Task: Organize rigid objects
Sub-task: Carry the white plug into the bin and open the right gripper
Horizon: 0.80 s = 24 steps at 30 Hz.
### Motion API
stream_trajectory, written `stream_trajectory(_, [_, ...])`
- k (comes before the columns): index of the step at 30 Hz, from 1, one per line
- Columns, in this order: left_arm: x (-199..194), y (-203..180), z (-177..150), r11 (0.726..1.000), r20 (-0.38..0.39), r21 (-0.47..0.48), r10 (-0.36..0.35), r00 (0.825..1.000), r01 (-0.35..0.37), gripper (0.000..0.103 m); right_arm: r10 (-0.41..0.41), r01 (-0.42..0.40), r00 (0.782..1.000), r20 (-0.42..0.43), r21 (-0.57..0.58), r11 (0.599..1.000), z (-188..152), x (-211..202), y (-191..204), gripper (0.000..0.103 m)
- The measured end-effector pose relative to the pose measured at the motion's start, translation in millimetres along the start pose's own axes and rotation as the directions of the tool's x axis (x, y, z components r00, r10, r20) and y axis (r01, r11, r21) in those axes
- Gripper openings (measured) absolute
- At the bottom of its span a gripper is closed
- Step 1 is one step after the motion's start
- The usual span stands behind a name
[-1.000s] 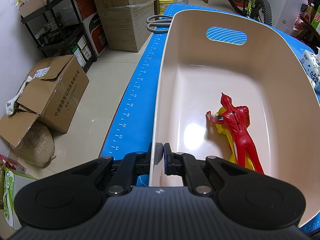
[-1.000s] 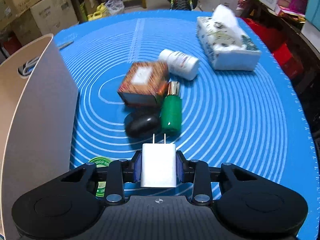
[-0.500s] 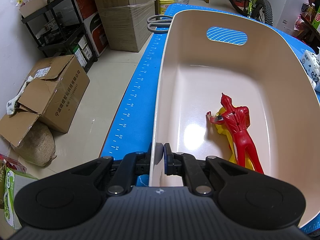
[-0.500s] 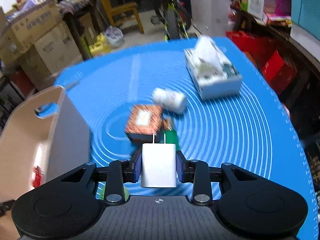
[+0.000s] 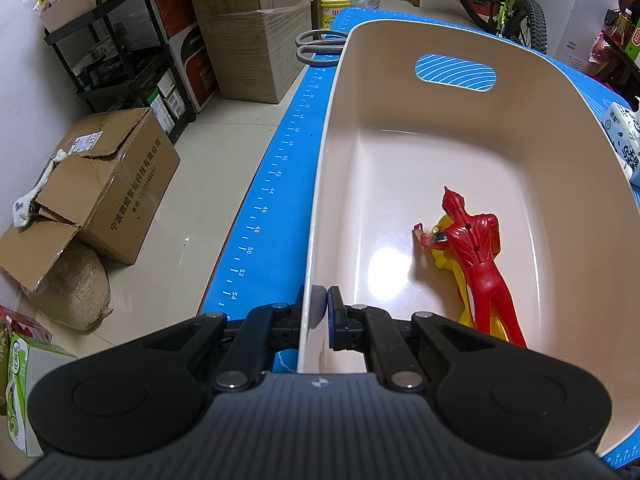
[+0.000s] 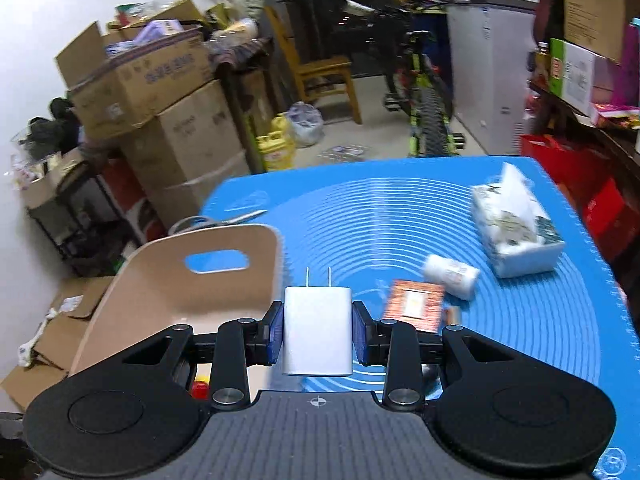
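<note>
You are working with one beige bin (image 5: 600,216) holding one red figure (image 5: 476,256). Your left gripper (image 5: 323,312) is pinching its wall; your right gripper (image 6: 318,330), raised above the mat, is clamping one white charger (image 6: 318,330).

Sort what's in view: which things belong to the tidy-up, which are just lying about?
Job: bin, white charger in right gripper, red figure, white bottle, patterned box.
Lying about: tissue box, bicycle, cardboard boxes.

Most of the bin (image 5: 580,184) floor is bare; the red toy (image 5: 478,256) lies near its right wall.
</note>
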<state>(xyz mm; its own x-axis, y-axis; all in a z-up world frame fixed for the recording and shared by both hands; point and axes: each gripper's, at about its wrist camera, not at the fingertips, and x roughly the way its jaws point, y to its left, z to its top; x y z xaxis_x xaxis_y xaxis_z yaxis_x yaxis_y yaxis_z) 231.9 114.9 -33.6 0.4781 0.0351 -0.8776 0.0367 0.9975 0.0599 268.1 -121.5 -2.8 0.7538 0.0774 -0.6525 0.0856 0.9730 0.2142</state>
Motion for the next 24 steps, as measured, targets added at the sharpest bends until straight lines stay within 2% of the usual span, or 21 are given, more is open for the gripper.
stream_trajectory(6, [0.1,-0.2,0.0,1.0,0.0,0.001,0.0,1.0,0.0,0.01,0.053,-0.055,0.998,-0.028,-0.076,0.996,-5.1,9.9,38.6,0.042])
stream_trajectory(17, [1.8,-2.0,0.9,1.0,-0.002,0.001,-0.003,1.0,0.003,0.01,0.101,-0.136,0.978,-0.185,-0.185,0.973,-30.2,48.7,87.8,0.042])
stream_trajectory(21, [2.1,-4.3,0.5,1.0,-0.001,0.003,-0.001,1.0,0.001,0.01,0.079,-0.13,0.971,-0.224,-0.22,0.967,-35.6,57.6,95.4,0.042])
stream_trajectory(24, [2.3,-5.0,0.2,1.0,0.0,0.003,0.0,1.0,0.0,0.01,0.034,-0.106,0.969,-0.243,-0.29,0.951,-40.2,64.5,102.9,0.042])
